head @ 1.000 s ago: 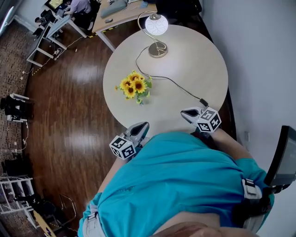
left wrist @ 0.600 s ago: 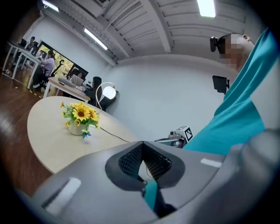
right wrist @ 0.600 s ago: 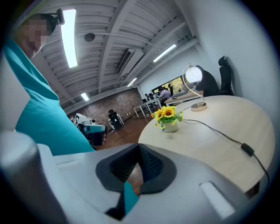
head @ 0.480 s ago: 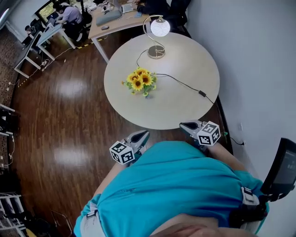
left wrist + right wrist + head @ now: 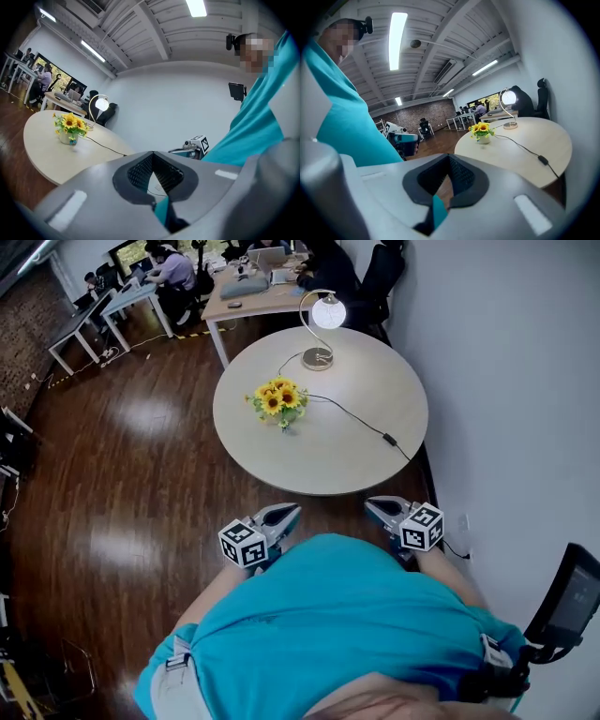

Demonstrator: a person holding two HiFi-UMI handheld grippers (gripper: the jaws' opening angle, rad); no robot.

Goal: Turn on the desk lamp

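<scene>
The desk lamp stands at the far side of the round table, its globe glowing; it also glows in the left gripper view and the right gripper view. Its black cord runs across the tabletop to an inline switch near the right edge. My left gripper and right gripper are held close to my body, short of the table's near edge. Both are shut with nothing between the jaws.
A small vase of sunflowers sits left of the table's centre. A white wall runs along the right. Dark wooden floor lies to the left. Desks with seated people stand beyond the table. A dark chair is at my right.
I have backed away from the table: it looks smaller and farther. Both grippers, which were over its near edge, are now over the floor. The lamp stays lit.
</scene>
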